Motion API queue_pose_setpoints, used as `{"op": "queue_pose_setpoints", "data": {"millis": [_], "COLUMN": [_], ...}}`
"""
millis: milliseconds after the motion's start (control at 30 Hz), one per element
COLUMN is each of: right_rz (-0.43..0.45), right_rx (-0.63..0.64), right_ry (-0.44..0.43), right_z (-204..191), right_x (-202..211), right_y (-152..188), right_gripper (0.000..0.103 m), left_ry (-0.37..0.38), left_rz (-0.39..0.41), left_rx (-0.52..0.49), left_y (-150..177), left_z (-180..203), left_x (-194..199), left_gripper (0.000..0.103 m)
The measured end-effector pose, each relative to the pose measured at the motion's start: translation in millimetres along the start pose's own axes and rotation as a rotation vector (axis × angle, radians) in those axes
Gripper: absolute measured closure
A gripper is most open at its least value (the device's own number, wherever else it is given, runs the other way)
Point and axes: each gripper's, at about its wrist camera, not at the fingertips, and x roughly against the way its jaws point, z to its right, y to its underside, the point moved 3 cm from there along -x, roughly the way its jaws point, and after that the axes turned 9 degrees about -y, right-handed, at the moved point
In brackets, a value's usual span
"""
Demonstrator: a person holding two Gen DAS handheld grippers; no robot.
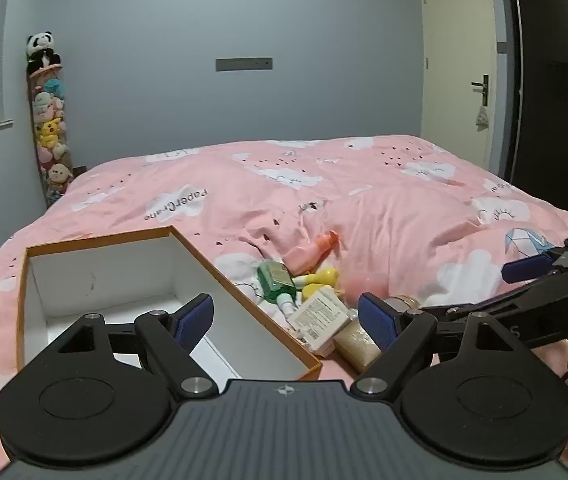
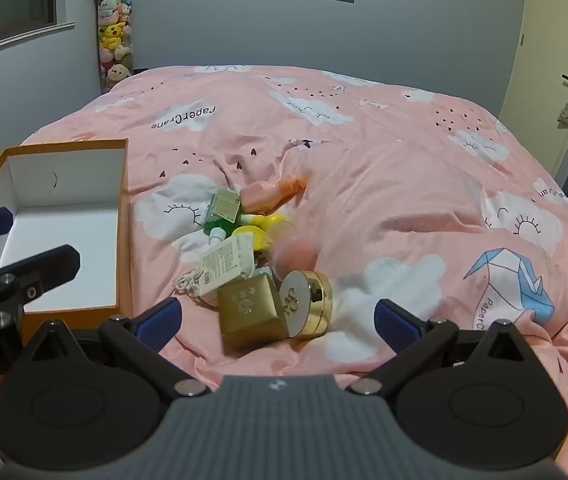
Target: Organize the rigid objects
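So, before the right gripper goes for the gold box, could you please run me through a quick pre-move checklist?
1. right gripper open, nothing held: ok.
2. gold box between and ahead of its fingers: ok.
3. Gold box free of neighbours: not ok, the round gold compact leans against it and the white labelled packet touches it.
4. orange cardboard box open, with room: ok.
5. left gripper open, nothing held: ok.
6. Gold box's firmness on the soft pink duvet: cannot tell.

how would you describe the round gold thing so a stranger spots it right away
On the pink quilt, find the clutter right of the open orange box. At the pile's near end, a round gold compact leans on a square gold box; it alone has a round white lid.
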Motion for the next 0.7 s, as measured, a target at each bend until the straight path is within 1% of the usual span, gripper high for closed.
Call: {"op": "queue_pose_setpoints", "data": {"millis": [33, 67, 100, 133, 267, 700], "right_rz": [0.018, 0.018, 0.018, 0.017, 0.0, -0.021], "right_rx": [-0.002, -0.003, -0.003, -0.004, -0.008, -0.041], "right_ry": [0.0, 0.0, -0.001, -0.002, -0.002, 0.002], "right_z": [0.2, 0.3, 0.5, 0.5, 1.4, 2.9], "right_x": [0.9, 1.3, 1.7, 2.2, 0.9, -1.6], "right_y": [0.0, 0.2, 0.5, 0.8, 1.0, 3.4], "right_gripper": [0.002, 0.002, 0.002, 0.002, 0.002, 0.002], "left_ry": [0.003, -0.001, -0.001, -0.018, -0.01, -0.017], "left_rz": [-0.004, -0.003, -0.033, -0.022, -0.029, -0.036], "left_rx": [-0.001, -0.017, -0.017, -0.038, -0.046, -0.038], "left_y": [0.7, 1.6, 1.7, 2.9, 3.8, 6.5], "left_z": [-0.7, 0.4, 0.0, 4.4, 3.8, 6.2], "left_x": [0.1, 0.5, -3.3, -2.8, -2.2, -4.5], "left_gripper": [0.007, 0.007, 0.007, 0.007, 0.007, 0.007]}}
